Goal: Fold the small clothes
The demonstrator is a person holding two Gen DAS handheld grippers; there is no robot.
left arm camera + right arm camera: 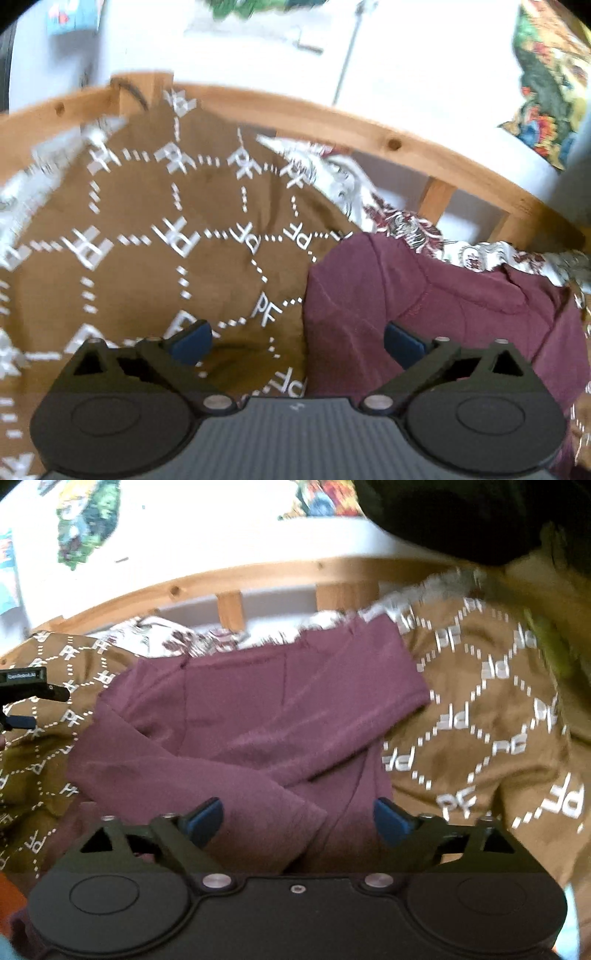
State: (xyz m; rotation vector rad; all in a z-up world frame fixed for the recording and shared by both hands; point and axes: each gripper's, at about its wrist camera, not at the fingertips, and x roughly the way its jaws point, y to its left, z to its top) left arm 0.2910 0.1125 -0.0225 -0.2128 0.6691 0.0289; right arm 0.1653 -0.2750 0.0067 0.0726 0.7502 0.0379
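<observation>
A maroon garment [258, 716] lies folded on a brown blanket [480, 709] printed with white letters, its sleeves crossed over the body. In the left wrist view the maroon garment [436, 306] fills the lower right and the brown blanket [155, 229] the left. My left gripper [298, 344] hangs open above the garment's left edge, nothing between its blue pads. My right gripper [297, 821] is open over the garment's near part, with cloth below it but not pinched. The left gripper's fingers [26, 698] show at the far left of the right wrist view.
A wooden bed rail [332, 118] with slats runs behind the blanket, seen too as the rail [229, 579]. A white floral cloth [388, 206] lies bunched along the rail. Colourful patterned fabric [546, 85] sits beyond on white bedding. A dark object [480, 517] fills the top right.
</observation>
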